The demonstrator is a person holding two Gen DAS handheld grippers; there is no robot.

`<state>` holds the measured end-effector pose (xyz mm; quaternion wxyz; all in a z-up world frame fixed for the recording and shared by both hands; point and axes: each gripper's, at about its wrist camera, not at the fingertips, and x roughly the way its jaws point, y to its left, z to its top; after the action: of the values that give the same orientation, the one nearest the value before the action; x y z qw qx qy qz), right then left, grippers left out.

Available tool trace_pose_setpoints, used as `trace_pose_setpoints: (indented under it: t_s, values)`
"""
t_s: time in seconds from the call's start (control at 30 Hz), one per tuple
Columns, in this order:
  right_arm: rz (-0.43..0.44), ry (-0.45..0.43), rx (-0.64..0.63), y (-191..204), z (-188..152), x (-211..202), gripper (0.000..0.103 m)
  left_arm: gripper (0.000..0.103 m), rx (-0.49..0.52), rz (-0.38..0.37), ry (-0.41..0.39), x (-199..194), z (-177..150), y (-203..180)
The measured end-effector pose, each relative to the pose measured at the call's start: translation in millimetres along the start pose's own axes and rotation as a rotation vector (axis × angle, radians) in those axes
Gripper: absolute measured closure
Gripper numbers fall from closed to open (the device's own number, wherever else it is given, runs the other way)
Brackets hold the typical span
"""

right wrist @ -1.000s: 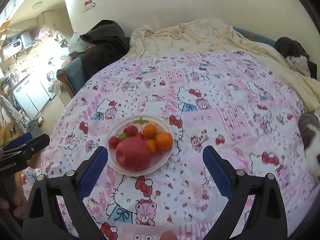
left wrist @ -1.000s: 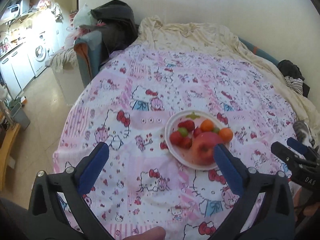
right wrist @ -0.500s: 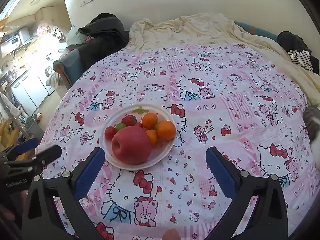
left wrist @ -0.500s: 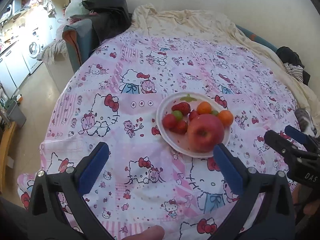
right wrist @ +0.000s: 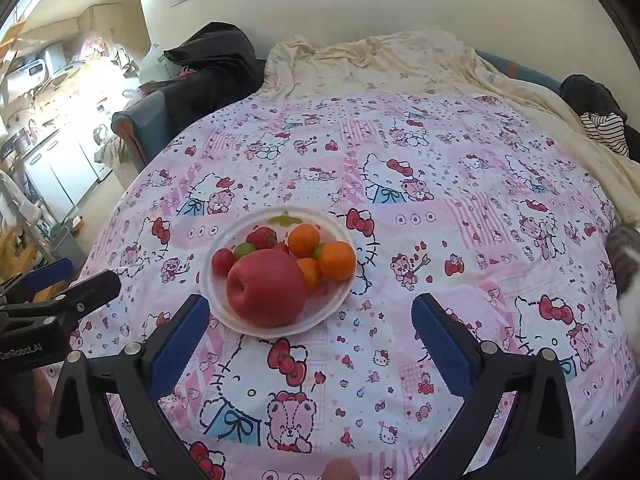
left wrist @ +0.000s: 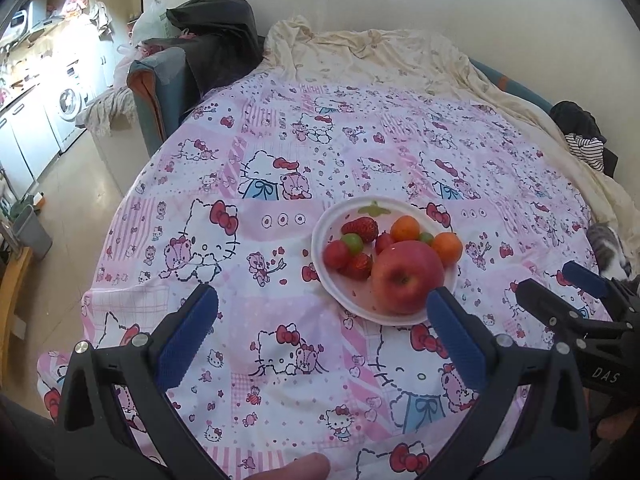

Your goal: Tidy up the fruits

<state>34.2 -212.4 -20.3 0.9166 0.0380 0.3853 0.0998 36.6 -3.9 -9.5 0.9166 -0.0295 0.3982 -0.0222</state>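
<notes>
Left wrist view: left gripper [left wrist: 320, 312] is held wide open, empty. All fruit is seen piled on the white plate [left wrist: 326, 222]; apple [left wrist: 407, 276] nearest.

Right wrist view: right gripper [right wrist: 310, 320] is likewise spread wide, empty. Scene fits fruit gathered or awaiting sorting.

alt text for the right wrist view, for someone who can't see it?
A white plate of fruit, with a large red apple in front of oranges and strawberries, sits on a pink cartoon-print cloth. The open right gripper hovers empty near it; the left gripper shows at the left edge.
</notes>
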Motion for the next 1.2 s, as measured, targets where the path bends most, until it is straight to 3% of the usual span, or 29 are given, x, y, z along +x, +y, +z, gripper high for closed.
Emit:
trace_pose_setpoints:
  t_s: [1.2]
  values:
    - [-0.017,-0.020,0.019,-4.9,2.3,-5.7,0.000,0.000,-0.001,0.000,-0.021,-5.8,1.1,-4.9]
